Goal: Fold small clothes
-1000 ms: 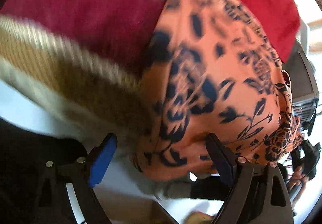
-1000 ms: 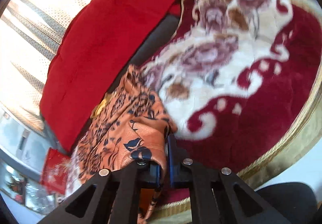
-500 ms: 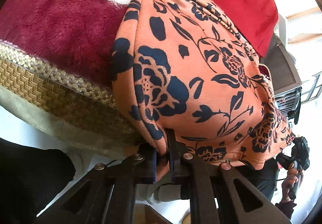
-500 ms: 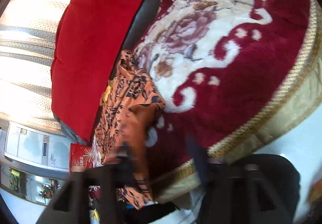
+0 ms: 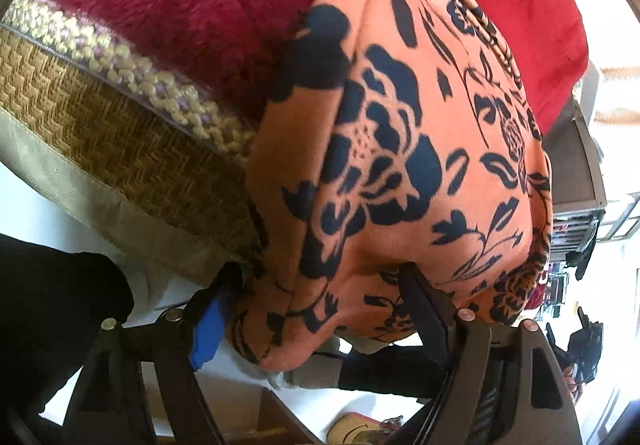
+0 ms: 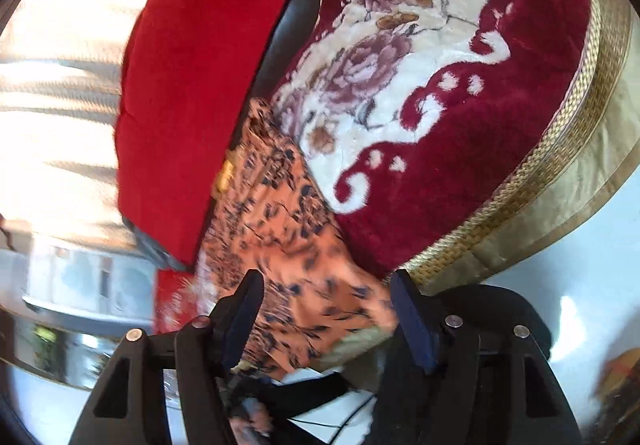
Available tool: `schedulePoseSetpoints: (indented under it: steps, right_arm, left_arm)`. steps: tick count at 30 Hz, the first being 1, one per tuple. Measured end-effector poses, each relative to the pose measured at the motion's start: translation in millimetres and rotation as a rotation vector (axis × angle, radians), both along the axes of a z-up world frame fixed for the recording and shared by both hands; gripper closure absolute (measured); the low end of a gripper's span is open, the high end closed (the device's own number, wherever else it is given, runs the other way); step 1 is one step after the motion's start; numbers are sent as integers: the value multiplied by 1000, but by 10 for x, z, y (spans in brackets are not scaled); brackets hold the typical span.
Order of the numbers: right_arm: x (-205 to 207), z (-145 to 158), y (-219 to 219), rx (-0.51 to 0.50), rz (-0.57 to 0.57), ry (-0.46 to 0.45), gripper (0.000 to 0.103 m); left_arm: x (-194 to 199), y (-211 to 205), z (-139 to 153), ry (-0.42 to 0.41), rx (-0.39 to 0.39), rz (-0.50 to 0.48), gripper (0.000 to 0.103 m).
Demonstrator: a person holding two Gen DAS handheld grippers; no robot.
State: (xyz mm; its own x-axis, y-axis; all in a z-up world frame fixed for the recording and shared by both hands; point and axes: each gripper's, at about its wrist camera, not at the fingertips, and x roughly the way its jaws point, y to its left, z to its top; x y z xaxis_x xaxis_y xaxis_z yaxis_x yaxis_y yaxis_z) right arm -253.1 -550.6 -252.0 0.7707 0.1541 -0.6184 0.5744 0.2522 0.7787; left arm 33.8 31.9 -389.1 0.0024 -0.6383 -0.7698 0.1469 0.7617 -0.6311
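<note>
we're over the big plush maroon cushion (image 6: 500, 133) with its gold braided edge, a red cushion (image 6: 188, 85) lying just beside it, and between the two runs the orange floral garment (image 5: 400, 149), draped from the seam of the cushions down and over the near edge toward us. its long axis runs away from both grippers, from the hanging hem at our fingers up to the far end tucked by the red cushion.

our left gripper (image 5: 320, 309) has its jaws spread wide, the blue pad on one side and the dark finger on the other, and the garment's bunched lower fold sags right between them, nothing pinched. our right gripper (image 6: 324, 309) is also parted, with the hem lying just ahead of and between its fingers, not clamped either.

so the cloth sits straight ahead of both; in our judgement the left is the nearer one, with the fold already bulging into its gap, and the next grab turns on closing onto that hanging hem.

hard to read: the right view is motion-smeared across the print, the hem's corners are hidden behind the fingers, and we can't tell how many layers are in that fold or what kind of garment it is.
</note>
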Motion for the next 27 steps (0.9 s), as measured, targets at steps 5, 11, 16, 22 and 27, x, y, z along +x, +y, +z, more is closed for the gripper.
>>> schedulePoseSetpoints:
  steps: [5,11,16,22,27]
  right_arm:
    - [455,-150,120,-38,44,85,20]
    - [1173,-661,245,-153,176,316,20]
    - [1428,-624,675,-366,327,324,20]
    - [1348,-481,861,-360,408,243,96]
    - [1258,-102,814,-311,424,75,96]
  left_arm:
    - [-21,-115,121,-116,8,-69,80]
    - [15,11,152,-108,-37,-60,86]
    - [44,200,51,-73,-32,-35,73]
    - [-28,52,270,-163,-12,-79,94]
    - [-22,218,627,-186,-152,-99,95]
